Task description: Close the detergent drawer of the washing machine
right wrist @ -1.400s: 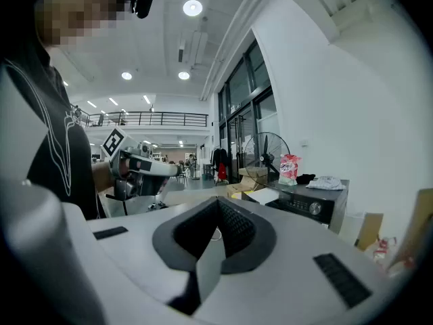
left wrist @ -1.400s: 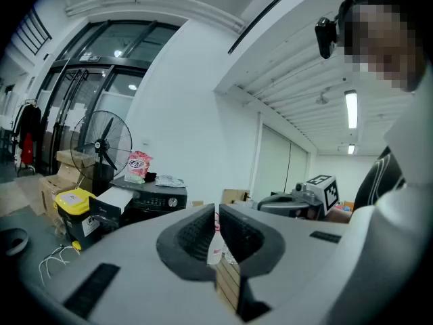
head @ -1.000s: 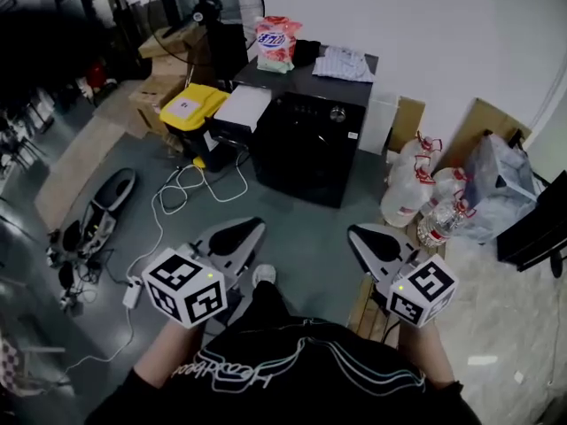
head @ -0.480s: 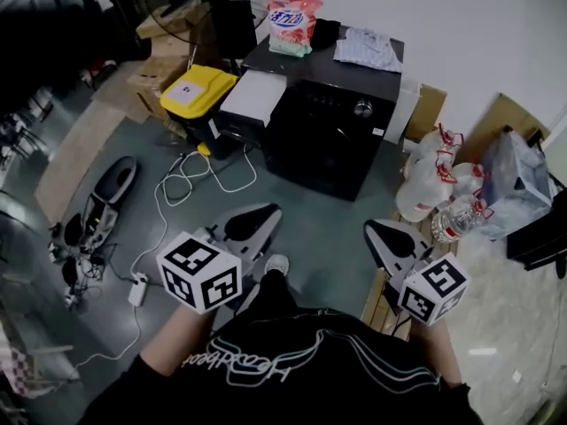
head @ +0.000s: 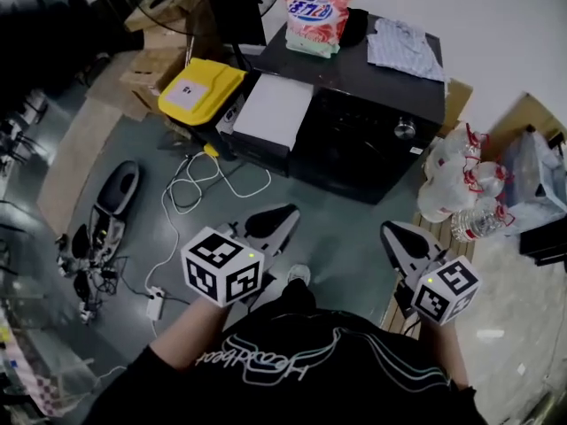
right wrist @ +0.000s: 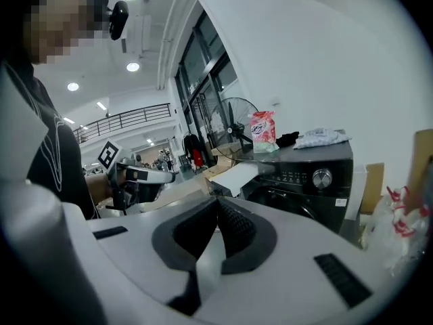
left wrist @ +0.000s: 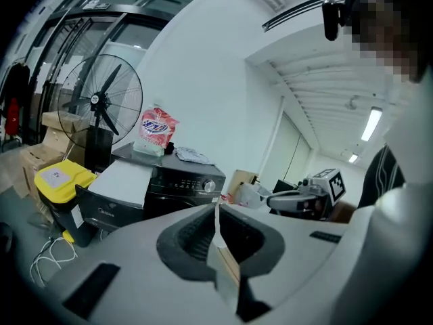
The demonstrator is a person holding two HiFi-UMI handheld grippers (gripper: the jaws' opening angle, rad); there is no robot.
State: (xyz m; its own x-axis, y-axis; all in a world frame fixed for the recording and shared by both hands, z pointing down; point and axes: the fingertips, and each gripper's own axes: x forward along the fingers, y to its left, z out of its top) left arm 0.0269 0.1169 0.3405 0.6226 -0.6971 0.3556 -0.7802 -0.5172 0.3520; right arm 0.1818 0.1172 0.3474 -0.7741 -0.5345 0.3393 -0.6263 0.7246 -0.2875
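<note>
The detergent drawer on the dark washing machine (head: 368,144) is too dim to make out.

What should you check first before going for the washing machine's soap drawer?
1. Left gripper empty, jaws together: ok.
2. Right gripper empty, jaws together: ok.
3. Washing machine within reach: not ok, it stands well ahead of both grippers.
4. Detergent drawer open: cannot tell.
5. White cable out of the way: ok, it lies off to the left.
</note>
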